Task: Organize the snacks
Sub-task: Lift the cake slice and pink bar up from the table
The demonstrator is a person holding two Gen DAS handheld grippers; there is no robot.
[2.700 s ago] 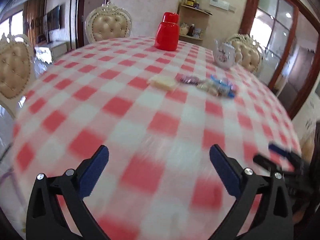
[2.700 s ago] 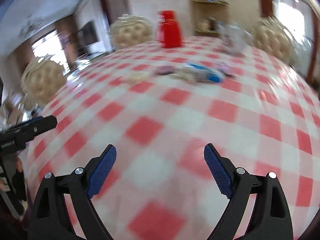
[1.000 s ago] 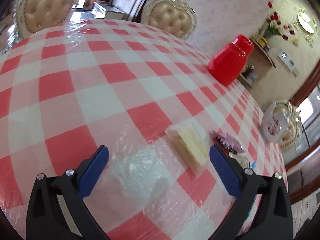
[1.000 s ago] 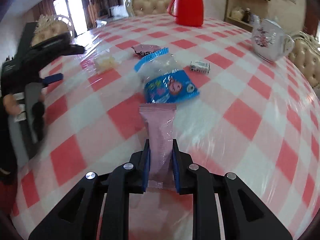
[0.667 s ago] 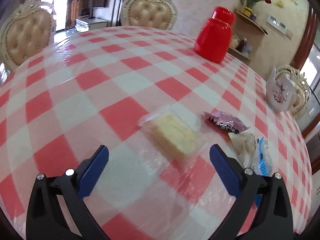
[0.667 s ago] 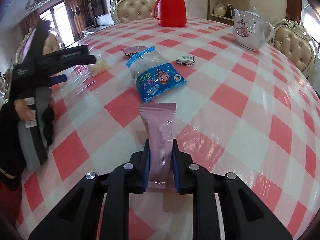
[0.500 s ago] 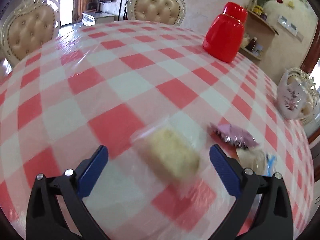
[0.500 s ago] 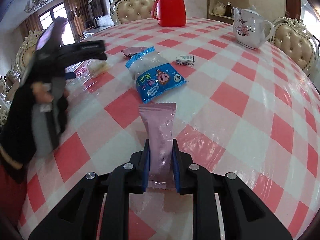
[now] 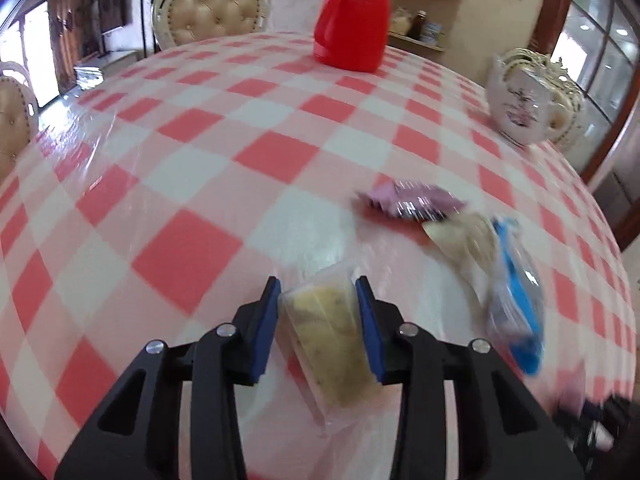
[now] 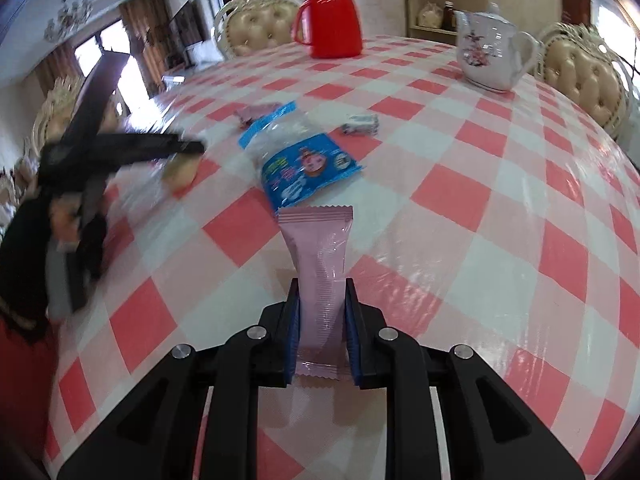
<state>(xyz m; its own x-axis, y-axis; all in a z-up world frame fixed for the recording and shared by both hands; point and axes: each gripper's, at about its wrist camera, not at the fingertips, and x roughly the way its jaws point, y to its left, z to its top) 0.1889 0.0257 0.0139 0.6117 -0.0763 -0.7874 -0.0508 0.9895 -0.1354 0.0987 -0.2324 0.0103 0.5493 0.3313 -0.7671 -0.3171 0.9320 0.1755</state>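
Since half a second ago, the left hand-held gripper (image 9: pixel 316 312) has been closed on the cake (image 9: pixel 326 344). A pink sachet (image 10: pixel 320 276) is pinched by the right hand-held gripper (image 10: pixel 320 312) above the worktop (image 10: pixel 500 200); beyond lies a blue bag (image 10: pixel 300 164).

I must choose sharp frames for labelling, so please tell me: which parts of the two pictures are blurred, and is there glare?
Left wrist view: the blue snack bag and purple wrapper are motion-smeared; the wrapped cake in the left gripper is sharper.
Right wrist view: the left gripper is blurred, the pink sachet in the right gripper crisp; window glare shines on the tablecloth.
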